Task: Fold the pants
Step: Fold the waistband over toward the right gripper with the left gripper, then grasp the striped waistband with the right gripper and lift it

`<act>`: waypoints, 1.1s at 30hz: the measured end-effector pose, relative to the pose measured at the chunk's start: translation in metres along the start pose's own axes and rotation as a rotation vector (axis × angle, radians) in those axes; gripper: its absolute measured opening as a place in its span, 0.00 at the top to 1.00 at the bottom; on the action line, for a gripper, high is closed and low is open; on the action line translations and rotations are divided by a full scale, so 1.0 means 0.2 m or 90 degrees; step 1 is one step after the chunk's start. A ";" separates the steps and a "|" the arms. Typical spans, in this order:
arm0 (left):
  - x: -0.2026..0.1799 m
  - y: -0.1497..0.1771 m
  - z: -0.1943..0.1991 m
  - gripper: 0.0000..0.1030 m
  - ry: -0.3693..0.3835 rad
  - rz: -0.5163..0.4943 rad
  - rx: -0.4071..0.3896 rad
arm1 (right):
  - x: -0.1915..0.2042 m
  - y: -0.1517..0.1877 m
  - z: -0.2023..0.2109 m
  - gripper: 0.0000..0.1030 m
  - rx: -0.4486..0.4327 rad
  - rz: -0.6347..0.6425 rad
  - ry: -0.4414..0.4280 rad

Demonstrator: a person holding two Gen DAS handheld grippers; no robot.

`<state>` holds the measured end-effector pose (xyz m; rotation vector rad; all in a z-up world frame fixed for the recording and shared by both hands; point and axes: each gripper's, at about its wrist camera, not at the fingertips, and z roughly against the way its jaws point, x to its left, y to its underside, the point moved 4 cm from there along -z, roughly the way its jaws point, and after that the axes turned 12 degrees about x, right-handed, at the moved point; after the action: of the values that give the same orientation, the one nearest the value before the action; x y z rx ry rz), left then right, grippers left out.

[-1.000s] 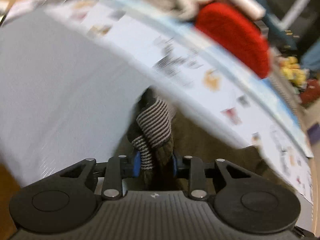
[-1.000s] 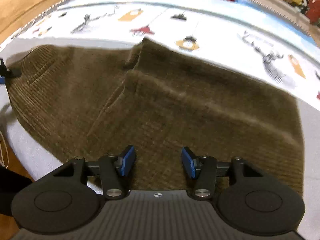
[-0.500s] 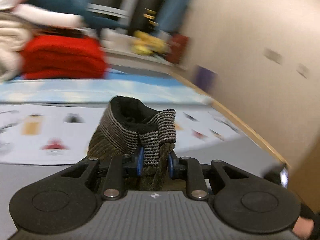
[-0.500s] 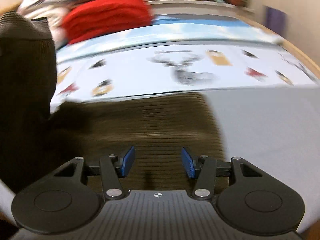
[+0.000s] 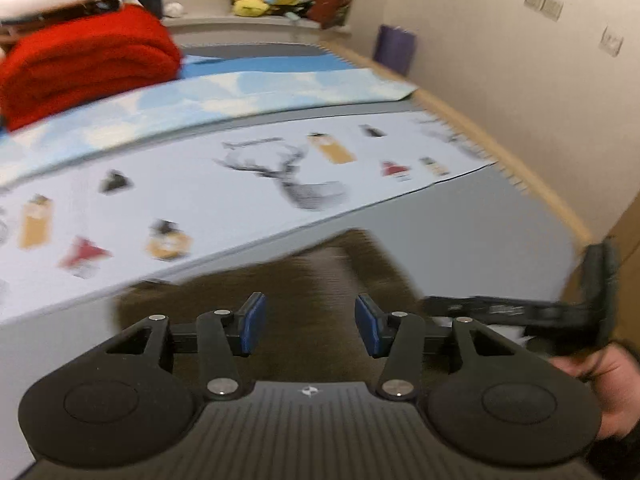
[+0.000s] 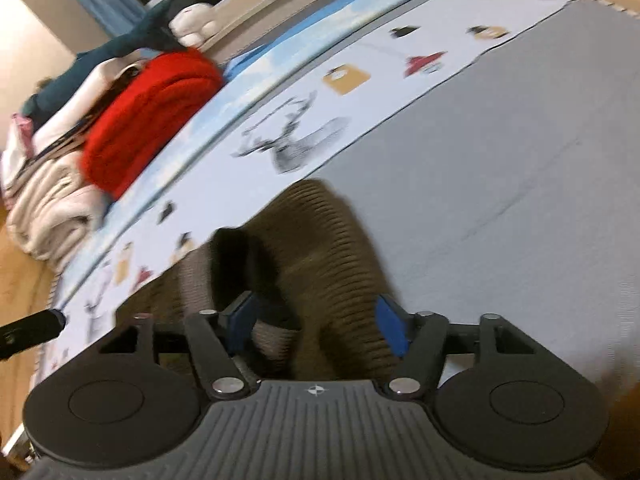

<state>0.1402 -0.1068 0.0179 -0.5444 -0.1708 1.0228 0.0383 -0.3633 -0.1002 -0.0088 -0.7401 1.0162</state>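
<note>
The brown corduroy pants (image 5: 312, 280) lie folded over on the grey sheet (image 5: 480, 220). My left gripper (image 5: 308, 326) is open and empty just above the pants. In the right wrist view the pants (image 6: 336, 248) bulge up in a fold with a dark opening. My right gripper (image 6: 316, 328) is open, with its jaws on either side of the folded fabric, not closed on it. The right gripper's body also shows at the right edge of the left wrist view (image 5: 560, 312).
A printed white mat (image 5: 240, 184) with deer and lantern pictures lies beyond the pants. A folded red blanket (image 5: 84, 64) and a stack of pale folded textiles (image 6: 52, 200) sit at the far left. A beige wall (image 5: 520, 60) bounds the right side.
My left gripper has let go of the striped cuff end of the pants and opened. The pants have dropped flat onto the sheet. My right gripper stays open, closer over the fold.
</note>
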 end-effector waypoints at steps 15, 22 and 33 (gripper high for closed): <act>0.46 0.16 -0.05 0.47 -0.082 0.032 0.041 | 0.33 0.07 -0.39 0.14 0.093 0.061 0.077; 0.52 0.20 0.00 0.47 -0.096 0.052 0.044 | 0.39 0.11 -0.34 0.50 0.048 0.079 0.103; 0.52 0.21 0.03 0.47 -0.099 0.058 0.037 | 0.59 0.13 -0.07 0.67 -0.115 0.250 0.053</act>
<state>0.1598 -0.0003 -0.0106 -0.4226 -0.2550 1.1559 0.0626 -0.2532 -0.0529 -0.3623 -0.7685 1.3090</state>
